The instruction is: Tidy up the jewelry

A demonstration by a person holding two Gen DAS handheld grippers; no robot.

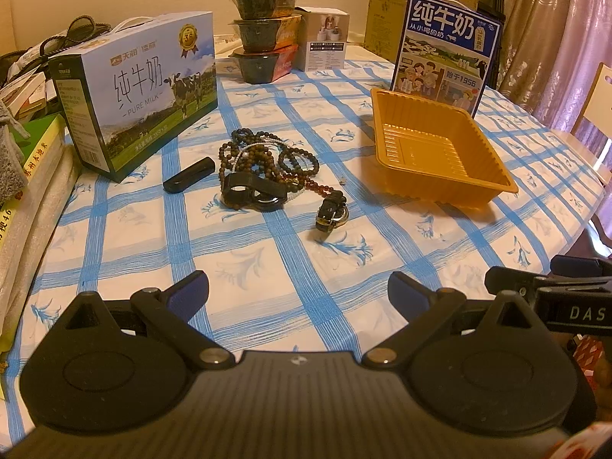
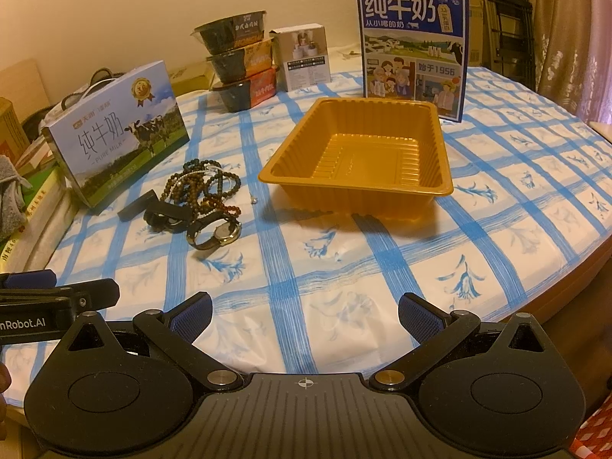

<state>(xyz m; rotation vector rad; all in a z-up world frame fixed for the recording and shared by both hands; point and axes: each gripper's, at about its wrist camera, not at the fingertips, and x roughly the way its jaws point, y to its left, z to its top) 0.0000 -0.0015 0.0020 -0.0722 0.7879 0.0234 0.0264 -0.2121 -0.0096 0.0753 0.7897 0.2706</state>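
Both the left gripper [image 1: 298, 292] and right gripper [image 2: 305, 315] are hovering spread wide and empty; the gold wristwatch [image 2: 218, 234] is lying nearest, beside the bead pile [image 2: 202, 187], so pinching its strap cleanly before lifting toward the empty orange tray [image 2: 445, 187] looks wisest

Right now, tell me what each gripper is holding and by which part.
Nothing is held. The left gripper and the right gripper are both open over the tablecloth, short of the beads, watches and empty tray.
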